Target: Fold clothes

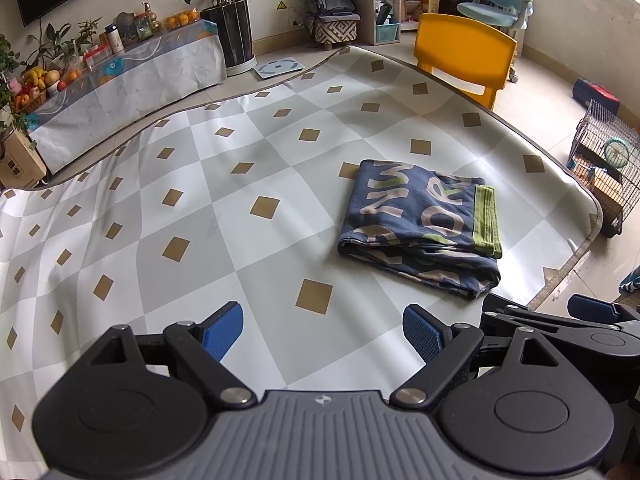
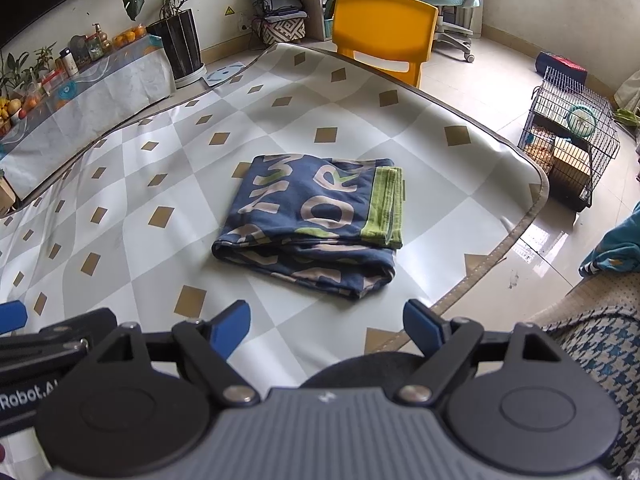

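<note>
Navy lettered garment [image 2: 308, 224] lies folded on desk [image 2: 120, 184]; both claws [image 1: 323, 332] [image 2: 327, 326] spread, empty. Looks done; next: set aside.

navy lettered garment [image 2: 308, 224], checkered mat [image 2: 160, 168], yellow chair [image 2: 384, 28]

Bare mat [image 1: 240, 184] left of folded garment [image 1: 416, 224]

left tongs [image 2: 12, 316] cut off at frame edge, folded garment's [image 2: 308, 224] lettering partly hidden
</note>
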Demonstrator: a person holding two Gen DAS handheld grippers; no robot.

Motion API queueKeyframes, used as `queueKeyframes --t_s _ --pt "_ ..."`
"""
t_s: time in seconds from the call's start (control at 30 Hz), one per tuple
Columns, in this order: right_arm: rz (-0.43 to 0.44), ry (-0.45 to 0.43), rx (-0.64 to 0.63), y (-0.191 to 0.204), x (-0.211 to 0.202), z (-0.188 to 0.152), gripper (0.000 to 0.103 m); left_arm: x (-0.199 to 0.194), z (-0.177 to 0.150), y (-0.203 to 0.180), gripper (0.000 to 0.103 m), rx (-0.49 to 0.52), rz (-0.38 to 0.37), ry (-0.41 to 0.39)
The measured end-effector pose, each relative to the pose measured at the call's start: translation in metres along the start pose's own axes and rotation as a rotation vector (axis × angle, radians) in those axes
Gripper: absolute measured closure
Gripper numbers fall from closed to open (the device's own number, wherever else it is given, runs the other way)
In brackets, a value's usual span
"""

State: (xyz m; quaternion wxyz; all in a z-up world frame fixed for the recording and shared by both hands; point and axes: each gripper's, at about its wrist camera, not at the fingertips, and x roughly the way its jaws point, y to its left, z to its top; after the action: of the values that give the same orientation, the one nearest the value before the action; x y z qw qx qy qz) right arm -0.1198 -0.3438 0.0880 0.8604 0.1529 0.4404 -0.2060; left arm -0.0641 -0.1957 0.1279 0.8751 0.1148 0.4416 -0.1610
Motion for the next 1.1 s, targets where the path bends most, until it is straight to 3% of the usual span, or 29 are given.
queueKeyframes --t_s 1.1 --pt "0.012 0.000 -0.047 0.014 -0.002 -0.001 0.016 -0.009 -0.004 0.017 0.016 -0.039 0.023 -0.018"
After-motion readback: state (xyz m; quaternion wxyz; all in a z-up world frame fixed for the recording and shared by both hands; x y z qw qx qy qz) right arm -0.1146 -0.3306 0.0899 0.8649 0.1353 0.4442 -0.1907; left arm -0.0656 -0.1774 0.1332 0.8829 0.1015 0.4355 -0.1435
